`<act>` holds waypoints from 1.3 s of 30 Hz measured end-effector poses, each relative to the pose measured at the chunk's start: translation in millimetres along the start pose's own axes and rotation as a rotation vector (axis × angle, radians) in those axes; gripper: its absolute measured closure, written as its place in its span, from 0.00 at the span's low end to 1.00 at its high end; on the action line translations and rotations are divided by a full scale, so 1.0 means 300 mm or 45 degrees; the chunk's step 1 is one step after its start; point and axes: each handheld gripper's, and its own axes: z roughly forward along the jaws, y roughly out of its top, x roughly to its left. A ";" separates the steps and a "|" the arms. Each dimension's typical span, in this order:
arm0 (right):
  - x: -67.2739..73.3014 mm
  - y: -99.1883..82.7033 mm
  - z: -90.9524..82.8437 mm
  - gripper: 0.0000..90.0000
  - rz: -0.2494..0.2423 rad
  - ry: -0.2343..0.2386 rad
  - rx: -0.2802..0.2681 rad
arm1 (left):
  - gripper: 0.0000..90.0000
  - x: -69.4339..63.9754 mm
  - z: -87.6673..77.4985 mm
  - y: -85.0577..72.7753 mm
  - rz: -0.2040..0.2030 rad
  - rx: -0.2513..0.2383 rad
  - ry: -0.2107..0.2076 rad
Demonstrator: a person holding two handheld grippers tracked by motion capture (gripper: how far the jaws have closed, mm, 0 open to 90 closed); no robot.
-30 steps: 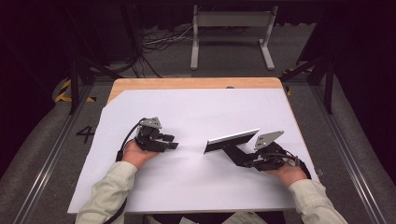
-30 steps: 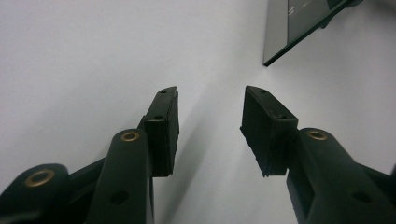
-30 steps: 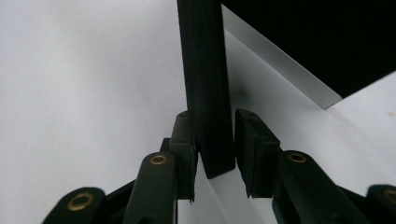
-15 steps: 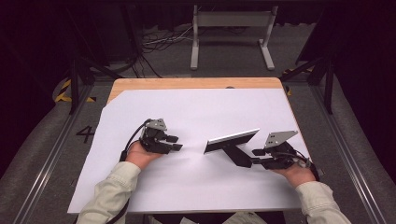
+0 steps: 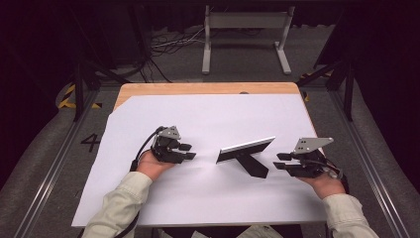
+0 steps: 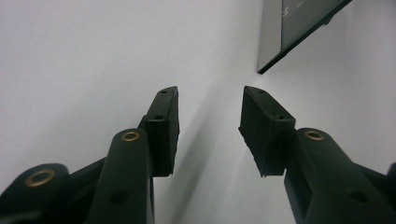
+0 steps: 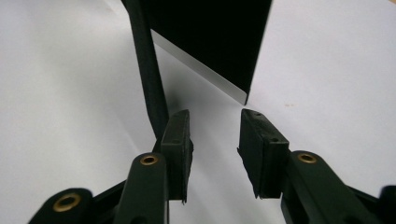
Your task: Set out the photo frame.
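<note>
One framed panel (image 5: 246,149) standing near the middle of the counter (image 5: 213,114), propped on a black back leg (image 5: 253,166), with the pale face tilted toward the left side. In the left gripper view, a corner of that panel (image 6: 299,28) just ahead and to one side; in the right gripper view, the dark back (image 7: 210,37) and the leg (image 7: 148,70) close in front. Left hand-held gripper (image 5: 188,151) lying low on the white sheet, jaws wide, nothing between them, a short way off from the panel. Right hand-held gripper (image 5: 281,161) just beside the foot of the leg, jaws parted to a middling gap and just been opening, nothing pressed between the pads (image 7: 180,140), so free of the stand. Likely trouble from here: a light, leaning stand, easy to knock flat or fold shut should the right jaws brush the leg on the way past; a push on the top edge from the left probably tipping it backward. Count: one panel with one leg, two hand-held grippers, two hands, one white sheet over one counter.
</note>
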 end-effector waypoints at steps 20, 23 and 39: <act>-0.061 -0.040 -0.048 0.69 0.069 -0.085 -0.030 | 0.98 -0.039 0.073 0.039 -0.071 -0.006 0.071; -0.064 -0.044 -0.050 0.67 0.099 -0.079 -0.045 | 0.99 -0.045 0.092 0.047 -0.092 -0.023 0.073; -0.063 -0.041 -0.056 0.67 0.100 -0.080 -0.053 | 1.00 -0.101 0.216 0.088 -0.080 0.037 0.070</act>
